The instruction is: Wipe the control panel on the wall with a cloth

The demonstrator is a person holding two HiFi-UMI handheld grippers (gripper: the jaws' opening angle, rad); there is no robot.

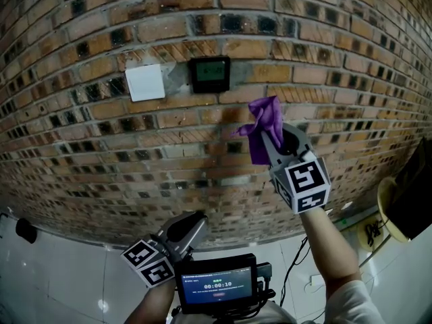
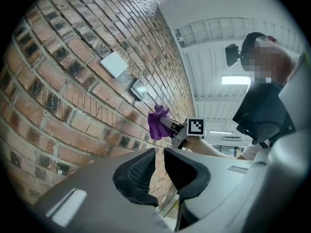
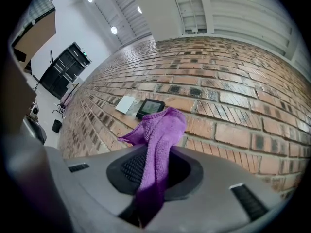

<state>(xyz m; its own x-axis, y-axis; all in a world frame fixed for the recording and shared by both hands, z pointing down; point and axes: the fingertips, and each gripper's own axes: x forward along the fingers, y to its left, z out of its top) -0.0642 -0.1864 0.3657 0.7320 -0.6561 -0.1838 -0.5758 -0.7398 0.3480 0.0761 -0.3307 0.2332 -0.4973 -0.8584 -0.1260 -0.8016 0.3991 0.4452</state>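
The dark control panel (image 1: 209, 73) hangs on the brick wall (image 1: 94, 147), beside a white plate (image 1: 145, 82). My right gripper (image 1: 271, 139) is raised below and to the right of the panel, a short way off the wall, and is shut on a purple cloth (image 1: 261, 128). The right gripper view shows the cloth (image 3: 158, 140) bunched between the jaws, with the panel (image 3: 149, 108) beyond it. My left gripper (image 1: 191, 227) stays low, its jaws close together and holding nothing. From the left gripper view, the panel (image 2: 139, 88) and cloth (image 2: 158, 123) show farther along the wall.
A small screen (image 1: 216, 285) sits at the head view's bottom edge. At the lower right, a dark board and a pale round object (image 1: 395, 211) stand near the wall, with cables (image 1: 297, 262) on the white floor. A black object (image 1: 27, 229) lies at the lower left.
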